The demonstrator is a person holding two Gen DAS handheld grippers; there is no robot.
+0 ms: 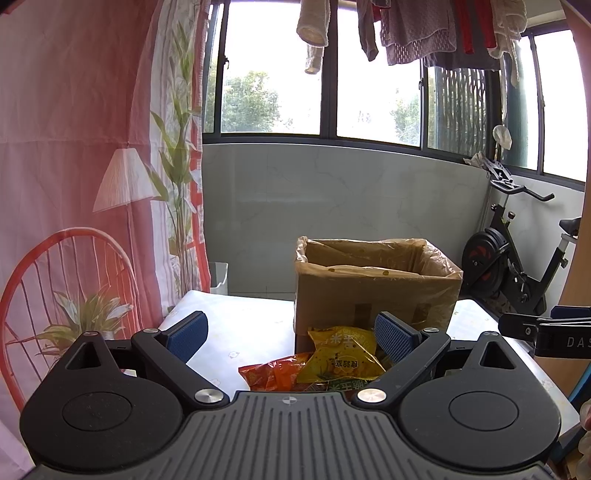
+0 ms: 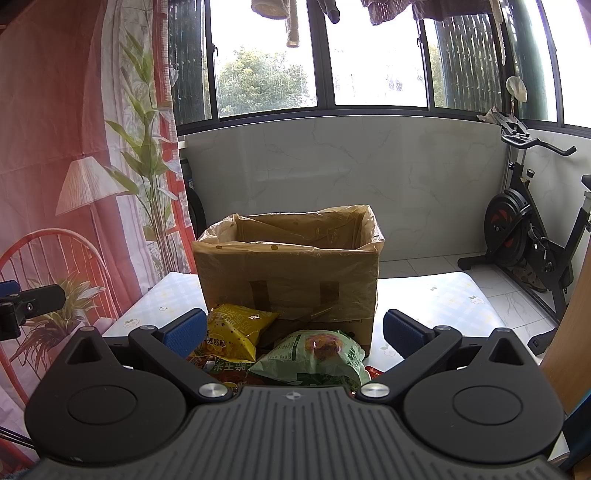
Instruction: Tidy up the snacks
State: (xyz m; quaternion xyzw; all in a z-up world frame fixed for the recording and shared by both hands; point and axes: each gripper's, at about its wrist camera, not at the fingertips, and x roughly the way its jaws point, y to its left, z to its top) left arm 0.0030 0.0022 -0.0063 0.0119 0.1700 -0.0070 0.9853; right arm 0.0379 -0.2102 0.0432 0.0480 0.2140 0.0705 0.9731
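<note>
A cardboard box (image 1: 373, 291) lined with a clear plastic bag stands open-topped on the white table (image 1: 240, 325). In front of it lies a pile of snack packets: a yellow bag (image 1: 341, 356) leaning on the box and an orange-red bag (image 1: 275, 374). My left gripper (image 1: 291, 334) is open above the pile, holding nothing. In the right wrist view the box (image 2: 288, 273) stands ahead, with the yellow bag (image 2: 234, 330) and a green bag (image 2: 314, 356) below my open right gripper (image 2: 293, 330). Part of the pile is hidden under both gripper bodies.
A red printed curtain (image 1: 74, 147) hangs at the left. An exercise bike (image 2: 532, 236) stands on the tiled floor at the right. Laundry (image 1: 424, 29) hangs over the windows. The other gripper's black body (image 1: 546, 332) shows at the right edge. Bare tabletop lies on both sides of the box.
</note>
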